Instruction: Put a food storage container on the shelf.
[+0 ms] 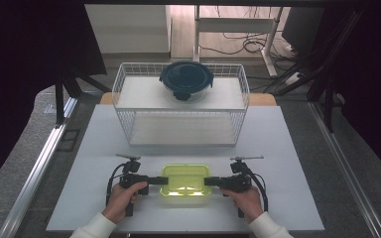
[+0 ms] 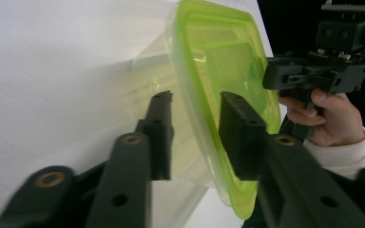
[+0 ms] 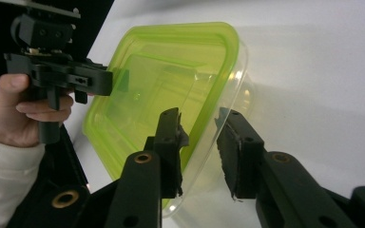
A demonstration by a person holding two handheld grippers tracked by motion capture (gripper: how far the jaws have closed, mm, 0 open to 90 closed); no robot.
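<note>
High view: a white rectangular desk carries, toward its far edge, a white wire two-tier rack. On the rack's upper shelf sits a round clear container with a dark blue clip-on lid, well apart from the work in hand.

Near the front edge of the desk rests a rectangular clear plastic container with a lime-green lid, lid in place, standing flat between the two hands.

The left tongs are at the container's left end and the right tongs at its right end, both held level and pointing inward at each other.

Left gripper view: the black jaws straddle the green lid's rim, one above and one below it. A narrow gap appears on at least one side; firm contact cannot be confirmed. Right gripper view: the same arrangement at the opposite end, jaws partly closed about the rim, with the pads not seen pressing on it.

Assessment: the step in hand appears to be securing a two-sided grip on the container's ends, presumably to lift it or to free the lid. The next move likely calls for both tongs to clench fully on the rim, evenly, before any raising; an uneven pull could tilt the container or let it slip.
</note>
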